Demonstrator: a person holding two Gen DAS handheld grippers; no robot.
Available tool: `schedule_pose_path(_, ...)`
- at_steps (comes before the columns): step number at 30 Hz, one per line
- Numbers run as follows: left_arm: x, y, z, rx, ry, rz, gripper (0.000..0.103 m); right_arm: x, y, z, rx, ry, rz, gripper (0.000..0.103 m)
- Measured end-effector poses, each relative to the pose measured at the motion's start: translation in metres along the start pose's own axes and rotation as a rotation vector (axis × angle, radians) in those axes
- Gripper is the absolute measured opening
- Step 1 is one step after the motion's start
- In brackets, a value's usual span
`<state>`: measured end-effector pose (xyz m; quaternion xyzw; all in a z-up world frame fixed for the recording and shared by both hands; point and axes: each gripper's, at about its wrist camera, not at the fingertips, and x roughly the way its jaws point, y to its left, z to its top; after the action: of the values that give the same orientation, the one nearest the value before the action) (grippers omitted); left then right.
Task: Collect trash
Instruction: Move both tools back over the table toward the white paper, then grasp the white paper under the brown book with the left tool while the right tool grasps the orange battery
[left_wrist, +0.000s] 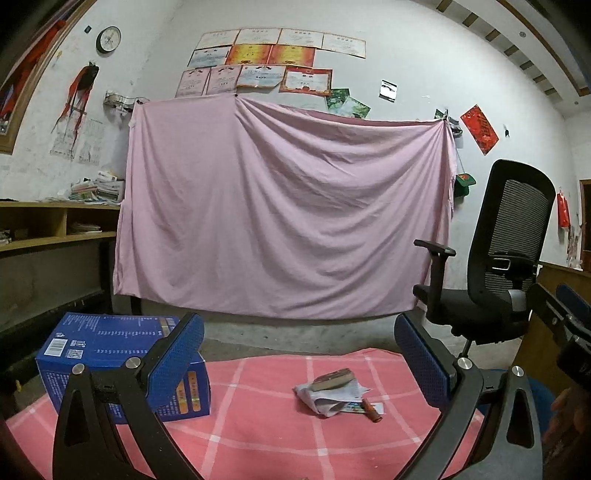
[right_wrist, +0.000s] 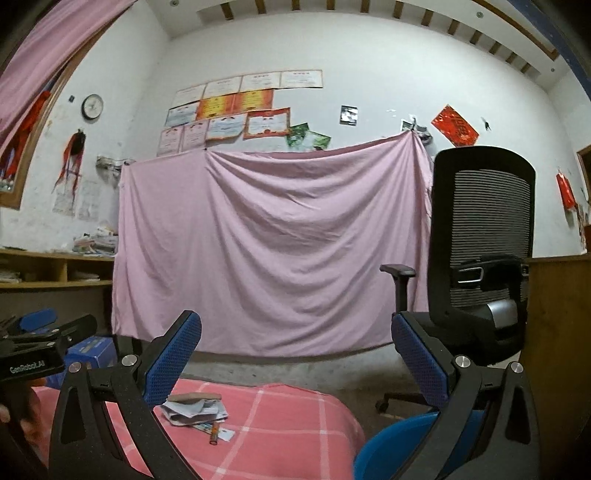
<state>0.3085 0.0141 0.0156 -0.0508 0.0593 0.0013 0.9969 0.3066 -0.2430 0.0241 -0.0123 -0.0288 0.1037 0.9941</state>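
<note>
Nothing collected yet, by the look of it. Left gripper (left_wrist: 299, 354) and right gripper (right_wrist: 295, 354) both have jaws spread wide, nothing between them. Trash pile (left_wrist: 334, 395) (crumpled paper, brown flat piece on top, small orange tube) sits on the pink checked cloth (left_wrist: 258, 424), at 1 o'clock from the left gripper. Blue box (left_wrist: 110, 354) at 9 o'clock of the pile. Blue bin (right_wrist: 391, 443) at 4 o'clock in the right view, likely the drop point.

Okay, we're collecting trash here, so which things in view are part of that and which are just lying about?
For the job:
- crumpled paper
- brown slab on it
- orange tube
- blue bin, probably for the trash

Just lying about:
- blue box
- office chair
- pink sheet
- shelf papers
</note>
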Motion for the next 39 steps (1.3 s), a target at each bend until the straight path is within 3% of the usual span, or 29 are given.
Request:
schedule_pose_path(7, 0.014, 0.007, -0.005, 0.029, 0.076, -0.003, 0.101, 0.011, 0.017, -0.006, -0.044, 0.050, 0.020, 0.103)
schedule_pose_path(14, 0.047, 0.008, -0.012, 0.033, 0.237, -0.042, 0.101, 0.035, 0.024, -0.016, -0.082, 0.203, 0.008, 0.103)
schedule_pose_path(20, 0.077, 0.015, -0.016, -0.064, 0.384, -0.091, 0.100, 0.073, 0.014, -0.032, 0.040, 0.397, 0.014, 0.103)
schedule_pose_path(23, 0.090, 0.012, -0.020, -0.057, 0.447, -0.114, 0.088, 0.088, 0.011, -0.042, 0.072, 0.485, 0.037, 0.103)
schedule_pose_path(25, 0.101, 0.007, -0.027, -0.027, 0.503, -0.130, 0.070, 0.095, 0.013, -0.045, 0.061, 0.517, 0.055, 0.101)
schedule_pose_path(27, 0.111, 0.005, -0.033, -0.019, 0.566, -0.152, 0.060, 0.103, 0.017, -0.048, 0.027, 0.550, 0.076, 0.089)
schedule_pose_path(29, 0.121, 0.005, -0.038, -0.031, 0.616, -0.171, 0.056, 0.114, 0.021, -0.055, 0.001, 0.610, 0.104, 0.079)
schedule_pose_path(31, 0.130, 0.008, -0.040, -0.062, 0.650, -0.186, 0.048, 0.123, 0.018, -0.061, 0.028, 0.670, 0.140, 0.073)
schedule_pose_path(35, 0.144, 0.013, -0.047, -0.128, 0.703, -0.201, 0.038, 0.133, 0.014, -0.071, 0.095, 0.742, 0.195, 0.050)
schedule_pose_path(37, 0.149, 0.012, -0.048, -0.126, 0.730, -0.208, 0.029, 0.134, 0.017, -0.074, 0.096, 0.766, 0.220, 0.046)
schedule_pose_path(39, 0.152, 0.011, -0.048, -0.122, 0.745, -0.212, 0.028, 0.135, 0.024, -0.077, 0.071, 0.792, 0.243, 0.045)
